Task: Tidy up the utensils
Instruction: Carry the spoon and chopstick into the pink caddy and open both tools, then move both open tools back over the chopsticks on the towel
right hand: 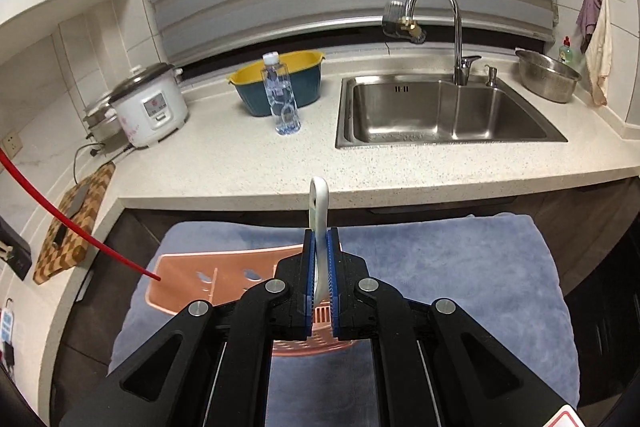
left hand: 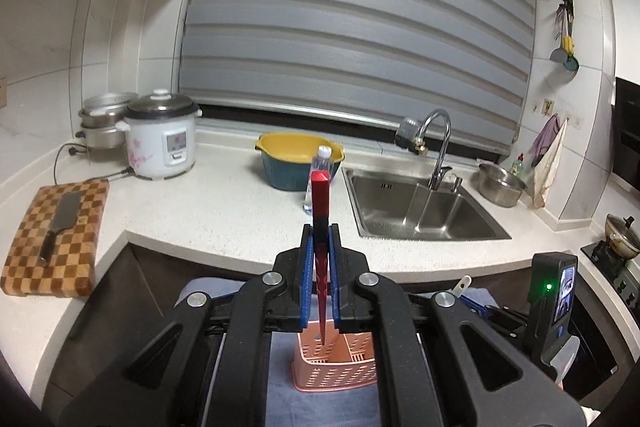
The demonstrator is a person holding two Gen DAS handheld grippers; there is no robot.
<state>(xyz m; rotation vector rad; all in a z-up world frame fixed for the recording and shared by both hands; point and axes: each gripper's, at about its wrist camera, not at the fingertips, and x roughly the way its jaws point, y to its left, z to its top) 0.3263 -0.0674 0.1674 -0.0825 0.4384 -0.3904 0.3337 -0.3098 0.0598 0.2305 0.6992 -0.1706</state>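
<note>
Utensils, two in hand. One red chopstick (left hand: 321, 227), gripped upright between the blue pads of the left gripper (left hand: 320, 251); its tapered tip hangs over the open top of the basket, and whether it touches inside cannot be told. In the right wrist view the same chopstick (right hand: 72, 223) crosses in from the left edge, its upper end cut off, its tip at the basket's near-left corner. One white utensil (right hand: 319, 219), clamped between the pads of the right gripper (right hand: 319, 255); only a looped handle end rises above the pads, the working end hidden below, so what kind it is stays unclear.

One pink slotted basket (right hand: 188, 281), standing on one blue towel (right hand: 460, 275); dividers show inside, but the number of compartments is masked by the gripper bodies. The towel's support is not visible.

Further back, one speckled countertop (left hand: 240, 203) carrying: one checkered cutting board (left hand: 56, 239) with one cleaver (left hand: 60, 223) lying on it; one clear water bottle (right hand: 282, 99), upright; one yellow-and-teal basin (right hand: 280, 83) just behind it; one white rice cooker (left hand: 160, 139); stacked metal pots (left hand: 104, 119) behind it, count uncertain.

One steel sink (right hand: 440, 111), one faucet (right hand: 440, 27), one steel bowl (right hand: 548, 75) to its right. Hanging cloths (right hand: 596, 39) on the wall, apparently two.
</note>
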